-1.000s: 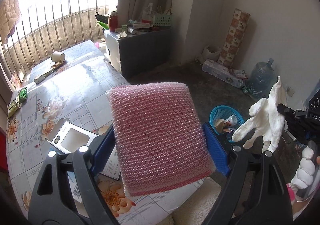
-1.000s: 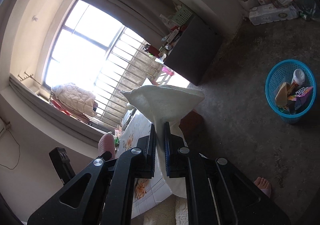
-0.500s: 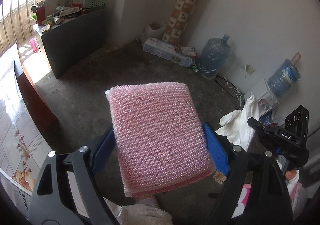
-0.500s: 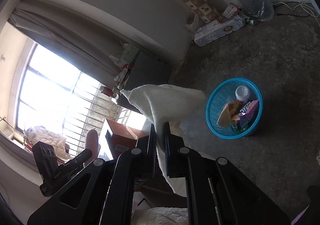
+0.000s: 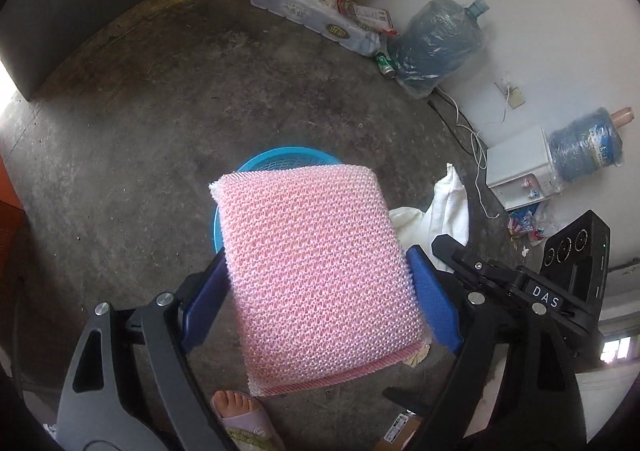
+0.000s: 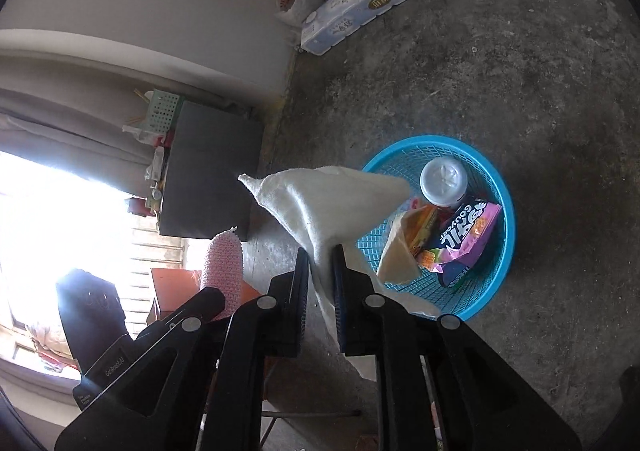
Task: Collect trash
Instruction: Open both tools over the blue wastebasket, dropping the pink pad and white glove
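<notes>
Both loads have been swung from table to round blue mesh plastic basket (image 6: 486, 293) on the floor: the pink knitted scrubbing pad (image 5: 320, 283) is clamped wide by the left gripper (image 5: 318, 301), while the white cloth glove (image 6: 320, 207), between the just-opening jaws of the right gripper (image 6: 320, 283), could be dropped short of the rim.

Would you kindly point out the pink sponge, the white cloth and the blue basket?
pink sponge (image 5: 320, 271), left wrist view, middle of its knitted face.
white cloth (image 6: 324, 203), right wrist view, bunched upper part.
blue basket (image 6: 502, 251), right wrist view, right rim.
</notes>
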